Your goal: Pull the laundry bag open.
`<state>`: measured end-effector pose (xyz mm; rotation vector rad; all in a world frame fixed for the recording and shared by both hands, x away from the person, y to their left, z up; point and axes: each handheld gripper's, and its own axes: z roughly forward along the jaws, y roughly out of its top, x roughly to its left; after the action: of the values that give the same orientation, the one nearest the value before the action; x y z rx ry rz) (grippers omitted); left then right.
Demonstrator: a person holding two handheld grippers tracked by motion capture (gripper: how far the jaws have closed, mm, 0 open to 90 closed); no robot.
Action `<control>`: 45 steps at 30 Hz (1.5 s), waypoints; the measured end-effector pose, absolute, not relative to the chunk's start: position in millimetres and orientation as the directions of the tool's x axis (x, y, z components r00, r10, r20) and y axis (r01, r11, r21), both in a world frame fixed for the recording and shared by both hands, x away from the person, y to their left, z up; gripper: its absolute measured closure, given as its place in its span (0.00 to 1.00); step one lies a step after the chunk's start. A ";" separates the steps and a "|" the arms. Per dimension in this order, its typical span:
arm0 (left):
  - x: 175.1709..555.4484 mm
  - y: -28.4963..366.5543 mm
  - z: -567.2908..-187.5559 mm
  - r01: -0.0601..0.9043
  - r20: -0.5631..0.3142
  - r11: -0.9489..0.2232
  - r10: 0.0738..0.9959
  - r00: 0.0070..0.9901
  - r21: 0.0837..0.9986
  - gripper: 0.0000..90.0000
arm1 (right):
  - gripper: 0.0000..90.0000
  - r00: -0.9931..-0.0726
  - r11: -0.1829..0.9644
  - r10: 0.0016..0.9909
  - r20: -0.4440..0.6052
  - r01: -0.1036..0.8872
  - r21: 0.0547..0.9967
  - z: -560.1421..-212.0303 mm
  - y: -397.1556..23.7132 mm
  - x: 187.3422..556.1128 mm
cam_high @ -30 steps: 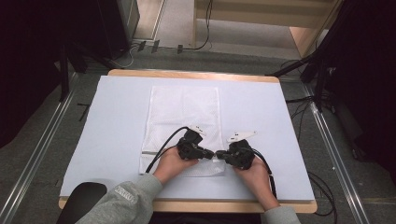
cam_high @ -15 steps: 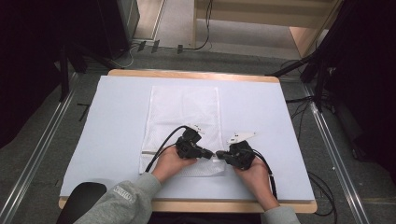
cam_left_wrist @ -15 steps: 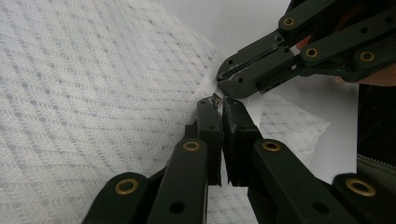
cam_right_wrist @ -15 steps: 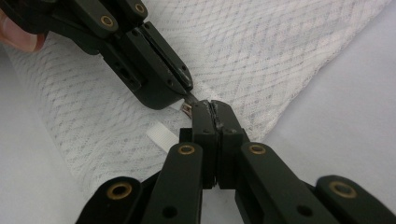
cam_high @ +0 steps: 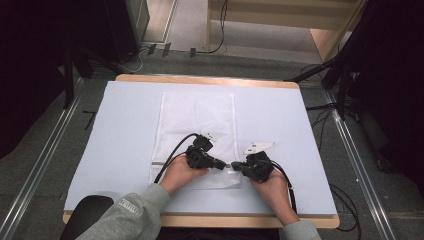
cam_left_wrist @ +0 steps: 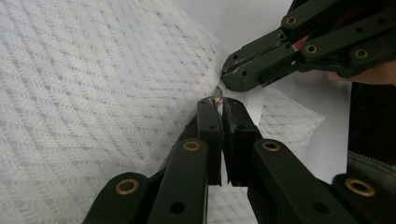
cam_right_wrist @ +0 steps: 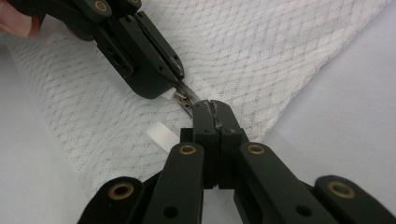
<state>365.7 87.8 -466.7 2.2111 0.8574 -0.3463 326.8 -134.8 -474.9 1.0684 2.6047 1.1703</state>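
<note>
Both grippers clenched near the mesh bag's (cam_high: 197,125) right edge: left gripper (cam_left_wrist: 223,105) on fabric, right gripper (cam_right_wrist: 215,108) on the zipper pull (cam_right_wrist: 183,99); I fear the tiny pull slipping.

Grey floor (cam_high: 60,135), wooden-edged table (cam_high: 207,80), dark surroundings.

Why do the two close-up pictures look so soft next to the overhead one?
In the left gripper view the near black jaws blur, while the white mesh bag stays fairly sharp; the right gripper view has soft jaws too, with the zipper pull small and hazy; the high view is evenly lit on the table, dark around the edges.
</note>
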 end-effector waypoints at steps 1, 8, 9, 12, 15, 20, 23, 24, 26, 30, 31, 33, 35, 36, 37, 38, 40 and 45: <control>366.0 88.8 -466.3 0.670 -0.475 -0.517 0.472 0.743 0.533 0.98 | 1.00 -0.753 0.463 0.631 0.188 0.560 0.688 -475.0 -135.0 326.9; 366.3 94.5 -463.9 0.674 -0.482 -0.520 0.471 0.739 0.525 0.98 | 1.00 -0.755 0.461 0.627 0.192 0.558 0.690 -475.4 -135.6 327.3; 366.2 94.9 -463.7 0.674 -0.483 -0.520 0.470 0.739 0.525 0.98 | 1.00 -0.755 0.461 0.627 0.192 0.558 0.690 -475.4 -135.6 327.3; 366.7 98.0 -462.5 0.676 -0.485 -0.522 0.471 0.737 0.520 0.98 | 1.00 -0.755 0.462 0.628 0.189 0.557 0.690 -475.1 -135.2 327.1; 366.8 101.6 -461.5 0.679 -0.486 -0.519 0.474 0.734 0.519 0.98 | 1.00 -0.756 0.461 0.625 0.195 0.559 0.689 -475.2 -135.5 327.6; 364.6 104.3 -458.9 0.681 -0.485 -0.519 0.477 0.733 0.517 0.98 | 1.00 -0.758 0.464 0.622 0.197 0.559 0.687 -475.0 -135.7 328.5; 365.0 107.7 -458.9 0.684 -0.488 -0.516 0.478 0.730 0.516 0.98 | 1.00 -0.760 0.466 0.619 0.196 0.557 0.688 -475.0 -135.7 328.7; 364.8 108.4 -458.9 0.689 -0.492 -0.512 0.482 0.725 0.514 0.98 | 1.00 -0.761 0.467 0.618 0.196 0.556 0.688 -475.0 -135.7 329.0; 364.5 110.0 -458.8 0.689 -0.493 -0.512 0.481 0.725 0.514 0.98 | 1.00 -0.763 0.469 0.615 0.198 0.556 0.686 -475.0 -136.2 329.7; 364.3 114.7 -457.6 0.691 -0.491 -0.513 0.487 0.723 0.509 0.98 | 1.00 -0.766 0.471 0.610 0.205 0.558 0.683 -474.9 -136.5 330.4; 364.1 116.5 -457.1 0.696 -0.495 -0.507 0.489 0.718 0.509 0.98 | 1.00 -0.767 0.473 0.609 0.203 0.557 0.683 -474.8 -136.5 330.4; 363.7 119.0 -456.4 0.697 -0.495 -0.506 0.490 0.717 0.508 0.98 | 1.00 -0.768 0.475 0.607 0.204 0.556 0.682 -474.8 -136.6 330.8; 363.6 122.3 -455.9 0.699 -0.498 -0.505 0.491 0.715 0.506 0.98 | 1.00 -0.771 0.477 0.603 0.204 0.554 0.683 -474.8 -136.7 331.2; 363.1 123.1 -455.5 0.705 -0.500 -0.499 0.497 0.709 0.503 0.98 | 1.00 -0.772 0.477 0.602 0.204 0.553 0.683 -474.9 -136.8 331.6; 363.4 124.6 -455.7 0.703 -0.499 -0.501 0.494 0.711 0.505 0.98 | 1.00 -0.771 0.477 0.602 0.206 0.554 0.682 -474.9 -136.9 331.8; 363.4 126.0 -455.5 0.703 -0.499 -0.502 0.496 0.711 0.504 0.98 | 1.00 -0.774 0.478 0.599 0.205 0.552 0.684 -475.0 -137.1 332.3; 363.7 129.5 -455.1 0.706 -0.499 -0.500 0.499 0.708 0.502 0.98 | 1.00 -0.775 0.479 0.597 0.207 0.551 0.683 -475.0 -137.2 332.6; 364.3 137.9 -453.9 0.716 -0.508 -0.489 0.504 0.699 0.499 0.98 | 1.00 -0.780 0.484 0.590 0.209 0.549 0.682 -475.0 -137.7 333.4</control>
<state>364.3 137.9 -453.9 2.1953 0.9263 -0.3838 333.4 -137.7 -475.0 1.0215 2.6590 1.1917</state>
